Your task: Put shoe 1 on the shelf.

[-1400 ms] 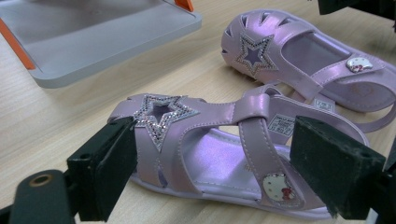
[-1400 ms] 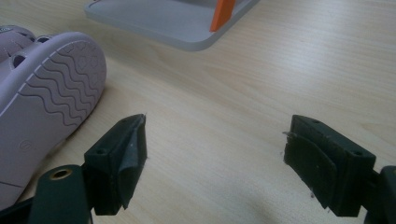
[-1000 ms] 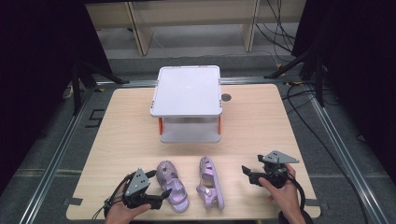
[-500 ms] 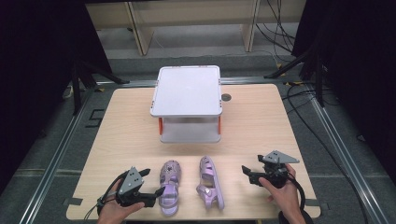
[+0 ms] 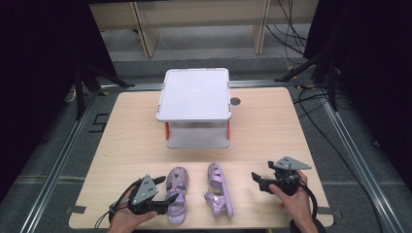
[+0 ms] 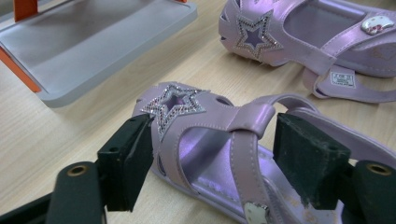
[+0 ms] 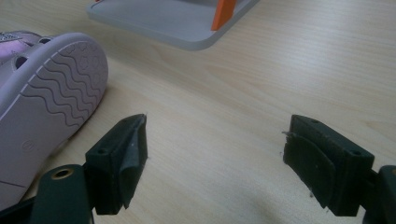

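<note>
The left claw (image 5: pixel 167 198) is parked near the front edge of the table (image 5: pixel 272 126), toward the front-left corner, and its jaws have just been closing with the left sandal (image 5: pixel 176 194) caught between them. In the left gripper view the near pad is touching the sandal's side by the glittery star (image 6: pixel 173 105), while the far pad sits just off the other side of the strap, so it's read as not quite clamped yet, more straddling than pinching.

The key relation: the sandal's long axis runs from the front edge toward the back edge, toe pointing at the white shelf (image 5: pixel 194 94) in the middle of the table, and the claw comes in from the left side, across that axis. So the grab is made across the width, over the midfoot strap.

The right claw (image 5: pixel 260 179) is held spread and empty near the front-right corner, with bare wood seen between its jaws. The other sandal (image 5: pixel 217 189) lies tipped on its side between the two claws, closer to the right one, sole turned toward it.
</note>
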A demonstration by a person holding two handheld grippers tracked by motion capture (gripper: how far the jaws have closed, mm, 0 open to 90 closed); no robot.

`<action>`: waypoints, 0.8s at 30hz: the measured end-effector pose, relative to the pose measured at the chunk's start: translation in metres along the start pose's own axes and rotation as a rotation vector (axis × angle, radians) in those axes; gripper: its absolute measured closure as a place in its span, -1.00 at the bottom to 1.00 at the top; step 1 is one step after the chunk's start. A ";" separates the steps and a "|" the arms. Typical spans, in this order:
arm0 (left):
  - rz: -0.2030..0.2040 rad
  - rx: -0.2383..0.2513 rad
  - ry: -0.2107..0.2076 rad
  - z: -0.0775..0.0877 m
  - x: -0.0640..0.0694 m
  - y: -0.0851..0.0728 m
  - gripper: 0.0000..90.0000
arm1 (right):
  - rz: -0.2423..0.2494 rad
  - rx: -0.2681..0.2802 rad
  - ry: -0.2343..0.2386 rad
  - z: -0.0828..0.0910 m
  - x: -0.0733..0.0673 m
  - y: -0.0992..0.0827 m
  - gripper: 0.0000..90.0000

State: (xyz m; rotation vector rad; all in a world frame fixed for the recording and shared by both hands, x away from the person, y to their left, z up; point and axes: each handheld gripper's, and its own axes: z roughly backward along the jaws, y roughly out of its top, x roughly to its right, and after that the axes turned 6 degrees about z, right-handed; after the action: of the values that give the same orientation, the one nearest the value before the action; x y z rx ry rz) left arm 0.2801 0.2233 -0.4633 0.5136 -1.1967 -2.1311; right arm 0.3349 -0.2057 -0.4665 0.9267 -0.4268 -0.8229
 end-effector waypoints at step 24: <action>-0.068 0.070 -0.052 0.006 -0.012 0.013 0.81 | -0.011 0.005 0.002 0.000 0.003 0.000 -0.51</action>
State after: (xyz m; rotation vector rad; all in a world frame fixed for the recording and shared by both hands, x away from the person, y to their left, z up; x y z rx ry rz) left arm 0.2891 0.2301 -0.4491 0.5397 -1.3042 -2.1773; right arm 0.3374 -0.2081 -0.4664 0.9352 -0.4229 -0.8314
